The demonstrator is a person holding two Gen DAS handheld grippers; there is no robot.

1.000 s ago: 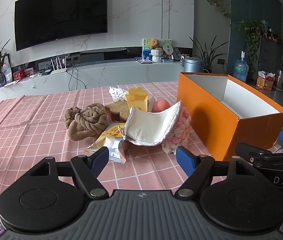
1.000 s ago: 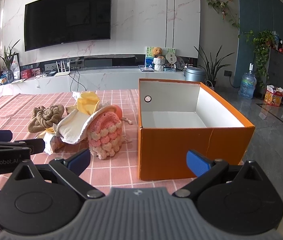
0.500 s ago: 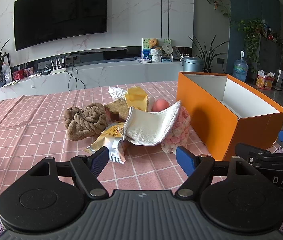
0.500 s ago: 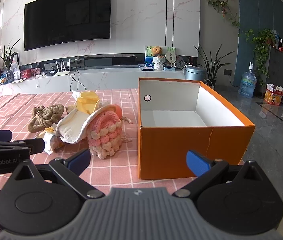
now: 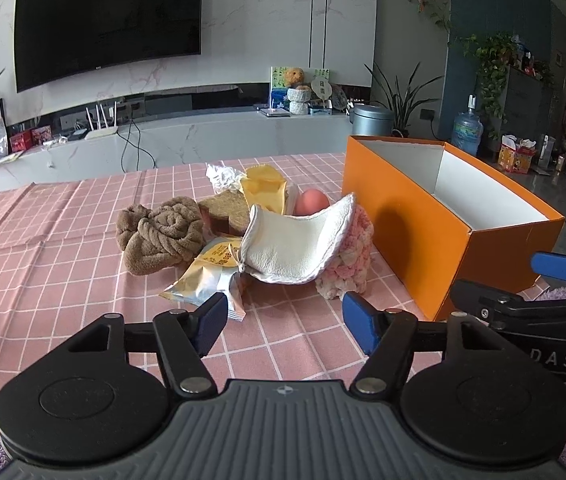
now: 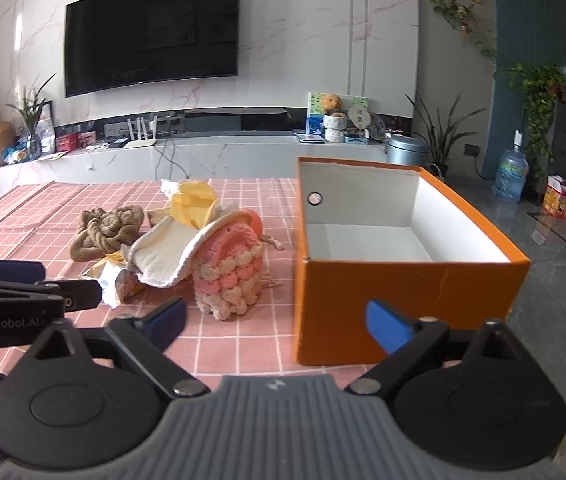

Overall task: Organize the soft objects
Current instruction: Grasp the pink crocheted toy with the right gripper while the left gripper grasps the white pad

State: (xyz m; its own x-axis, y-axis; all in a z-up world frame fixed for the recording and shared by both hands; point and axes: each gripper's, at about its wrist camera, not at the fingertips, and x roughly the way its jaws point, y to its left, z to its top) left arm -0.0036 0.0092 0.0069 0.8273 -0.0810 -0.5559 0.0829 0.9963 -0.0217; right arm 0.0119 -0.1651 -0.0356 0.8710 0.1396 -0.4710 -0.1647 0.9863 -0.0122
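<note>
Pink checked cloth covers the table point(image 5: 43, 280), and nothing looks sorted yet. Left of the orange box point(image 5: 423, 240), all the soft things sit heaped together: a brown knotted towel point(image 5: 159, 236) farthest out, then a snack packet point(image 5: 207, 276), a white cloth point(image 5: 295, 240) and, nearest the box, a pink crochet pouch point(image 6: 229, 272). The box's visible interior is bare. Left gripper point(image 5: 285, 320) and right gripper point(image 6: 275, 320) hover short of the heap, jaws apart, holding nothing.
</note>
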